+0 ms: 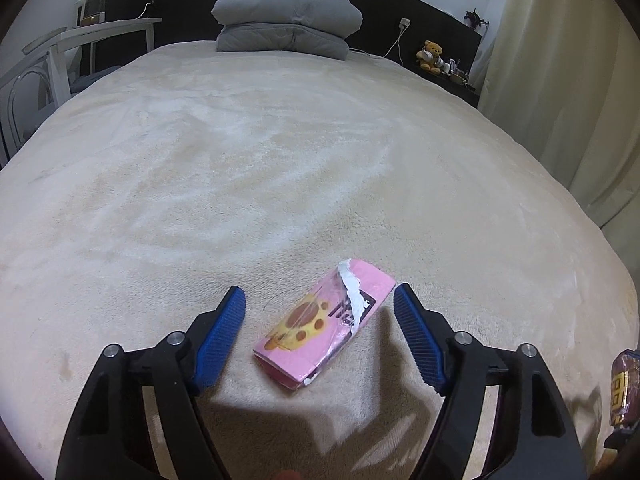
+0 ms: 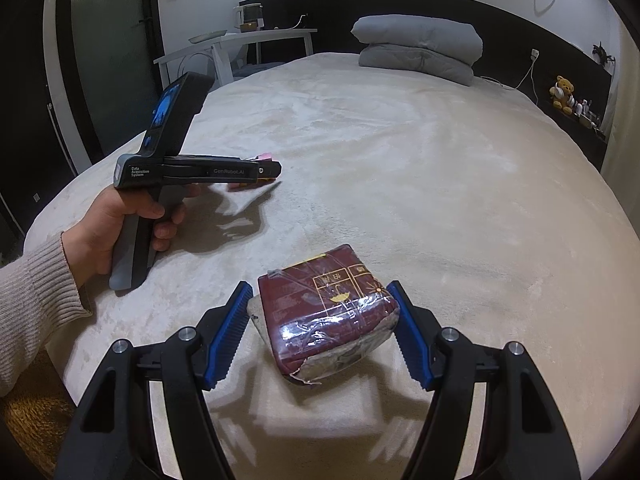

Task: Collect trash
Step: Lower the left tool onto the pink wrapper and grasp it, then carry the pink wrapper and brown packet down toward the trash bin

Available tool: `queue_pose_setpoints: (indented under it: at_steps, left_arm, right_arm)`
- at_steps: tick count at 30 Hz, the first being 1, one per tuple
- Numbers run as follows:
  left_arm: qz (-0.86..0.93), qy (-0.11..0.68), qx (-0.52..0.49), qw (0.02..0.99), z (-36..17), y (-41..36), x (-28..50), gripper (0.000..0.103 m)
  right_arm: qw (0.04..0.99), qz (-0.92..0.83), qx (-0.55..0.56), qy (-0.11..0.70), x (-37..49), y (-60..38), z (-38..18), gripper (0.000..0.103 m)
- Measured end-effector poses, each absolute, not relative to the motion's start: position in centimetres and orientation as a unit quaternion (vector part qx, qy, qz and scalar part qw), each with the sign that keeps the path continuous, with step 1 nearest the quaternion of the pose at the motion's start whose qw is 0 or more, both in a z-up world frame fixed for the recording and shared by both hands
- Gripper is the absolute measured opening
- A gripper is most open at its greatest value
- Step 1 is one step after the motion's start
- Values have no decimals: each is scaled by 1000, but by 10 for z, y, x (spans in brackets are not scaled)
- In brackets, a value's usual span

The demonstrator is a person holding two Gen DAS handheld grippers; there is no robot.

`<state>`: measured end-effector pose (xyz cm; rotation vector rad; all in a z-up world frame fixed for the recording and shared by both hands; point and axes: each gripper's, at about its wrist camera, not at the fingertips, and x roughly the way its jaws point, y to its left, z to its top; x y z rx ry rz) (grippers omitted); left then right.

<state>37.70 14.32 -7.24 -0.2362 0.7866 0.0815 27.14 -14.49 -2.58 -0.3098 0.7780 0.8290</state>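
In the left wrist view the left gripper [image 1: 320, 300] stands wide, its blue pads on either side of a pink wrapper [image 1: 324, 326] that lies flat on the bed [image 1: 240, 140]; the right pad sits just beside the wrapper's far corner, the left pad is apart from it, and whether either touches cannot be told. The wrapper is torn open along a white edge and lies slantwise between the jaws, so nothing is grasped yet. At the right edge of this view a sliver of the red pack [image 1: 622, 388] shows. Far off lie a folded grey quilt [image 1: 286, 24] at the headboard, a white table [image 1: 112, 32] at the far left, a teddy bear [image 1: 430, 55] on the far right shelf and a curtain [image 1: 560, 80] on the right; none of them stands in the way. In the right wrist view the right gripper [image 2: 320, 300] is also wide, straddling the red pack [image 2: 328, 312], which rests on the bed [image 2: 440, 180] wrapped in crumpled clear film, with both pads close beside its sides but seemingly not pressing. To the left, the person's left hand [image 2: 120, 224] holds the other gripper over the pink wrapper [image 2: 262, 157], of which only a bit shows past the fingers. By these views the task seems barely begun: both pieces still lie on the bed, each framed for a grasp, and no bin or bag shows anywhere.
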Motion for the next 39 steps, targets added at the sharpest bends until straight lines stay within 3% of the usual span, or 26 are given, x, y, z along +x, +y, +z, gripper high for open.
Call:
queue_pose_setpoints:
  at_steps: [3,4,6,15,39]
  left_arm:
    - [44,384,-114,915,-74,144,376,55]
    - [44,382,-116,916,-74,144,375,55]
    - [44,378,-119,917,-73,146,373,42]
    - [44,371,-117,920,-65,144,362,26]
    - [20,312,-135,940,7,106,242,24]
  right_arm:
    - [830,392,-150,368,271,-142,-27,68]
    - [830,392,-151,367,272,-141,-27,68]
    - [830,392,-153,366,272,-140,-27,68]
    - [834,390,-149,360,273,-143,-25,68]
    - [852,386,-122,332,243,-156,-5,68]
